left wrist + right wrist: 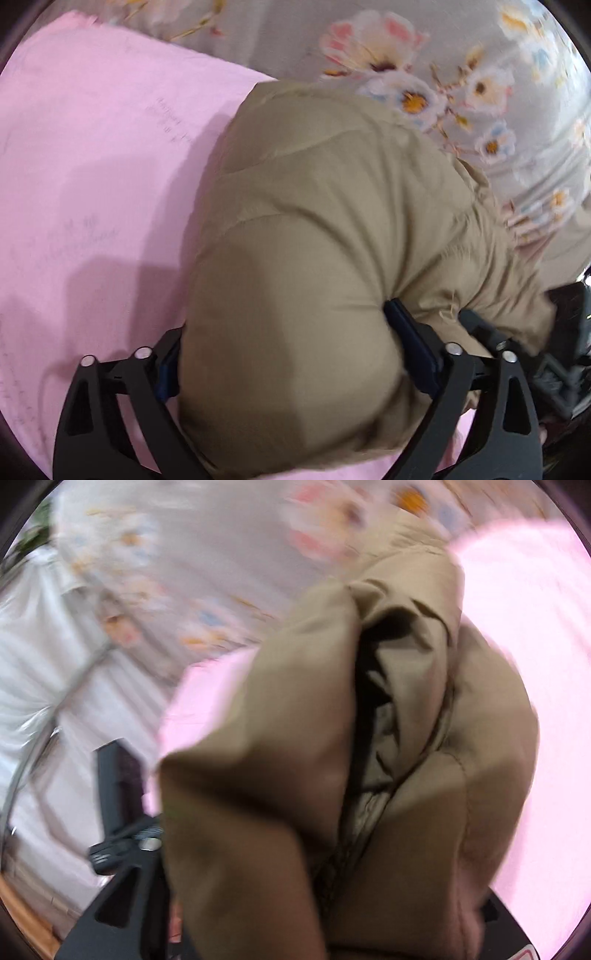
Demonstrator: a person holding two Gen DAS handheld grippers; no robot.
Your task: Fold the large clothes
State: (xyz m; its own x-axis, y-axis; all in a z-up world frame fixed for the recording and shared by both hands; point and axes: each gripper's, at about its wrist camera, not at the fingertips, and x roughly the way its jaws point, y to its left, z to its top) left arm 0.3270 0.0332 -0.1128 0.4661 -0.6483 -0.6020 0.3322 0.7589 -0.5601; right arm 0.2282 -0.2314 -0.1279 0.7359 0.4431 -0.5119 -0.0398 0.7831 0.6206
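Lying on one pink sheet (92, 166): one tan jacket (314, 221).

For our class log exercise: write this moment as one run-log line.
left gripper: shut on tan jacket | right gripper: jacket between jaws, grip unclear | surface: pink sheet

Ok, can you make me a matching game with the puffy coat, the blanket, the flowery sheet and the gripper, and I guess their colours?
Things:
1. puffy coat
2. blanket
3. flowery sheet
4. left gripper

Colours:
A. black
B. pink
C. tan
D. grey with blossoms

Pairs: 1-C, 2-B, 3-D, 4-A
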